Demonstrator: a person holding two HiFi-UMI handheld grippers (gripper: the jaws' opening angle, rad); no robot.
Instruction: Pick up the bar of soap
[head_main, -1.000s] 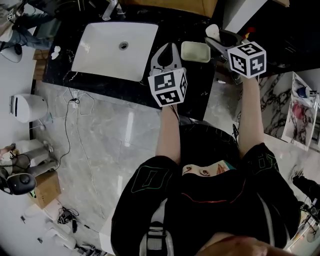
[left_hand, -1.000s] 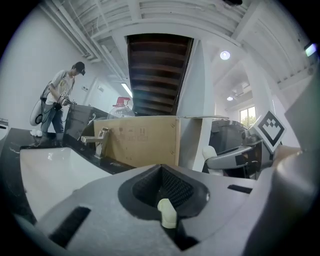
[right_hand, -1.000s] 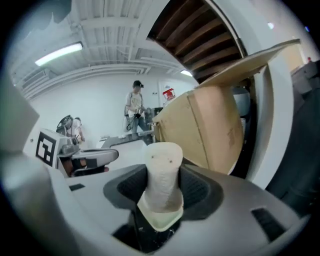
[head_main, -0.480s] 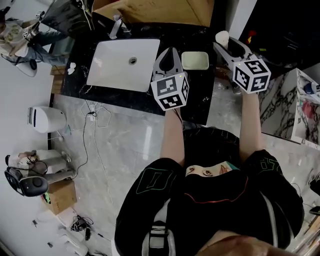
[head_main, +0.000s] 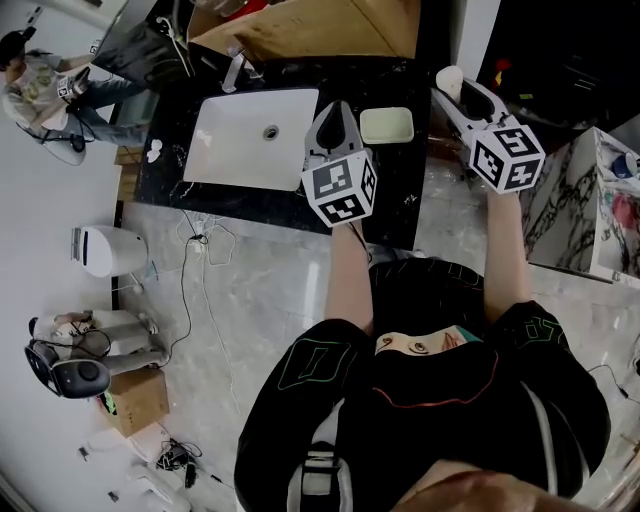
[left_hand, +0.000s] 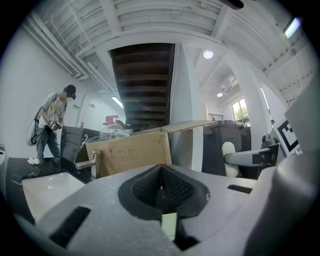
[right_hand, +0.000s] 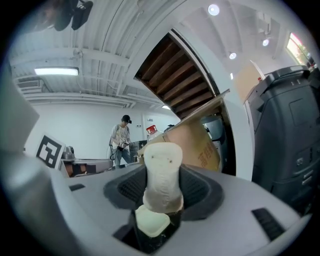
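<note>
I am holding the bar of soap (right_hand: 161, 172) in my right gripper (head_main: 452, 86). Its jaws are closing on the cream bar from both sides, parted only by the bar's thickness, and the bar is standing up past the tips. The soap is hanging in the air off the right end of the black countertop (head_main: 400, 195), near the soap dish (head_main: 387, 125) and not touching it. My left gripper (left_hand: 161, 168) is carrying nothing. Its jaws are pressing together to a point, and it is hovering over the counter just left of the dish.

The dish, a pale green rectangular tray, is sitting flat on the counter between my two grippers, its floor showing bare all over. Left of it the white sink (head_main: 235, 145) is lying sunk in the counter, with only its round drain (head_main: 270, 131) showing inside. A metal faucet (head_main: 238, 70) is standing at its far edge. Behind that a big cardboard box (head_main: 330, 25) is resting with its flaps open, though I cannot tell what is in it.

Grey marble floor (head_main: 260, 290) is running below the counter, and loose cables (head_main: 195, 290) are trailing across it. Across the room a person (right_hand: 121, 140) in a cap is standing by a white wall, under the dark underside of a staircase (left_hand: 142, 85).
</note>
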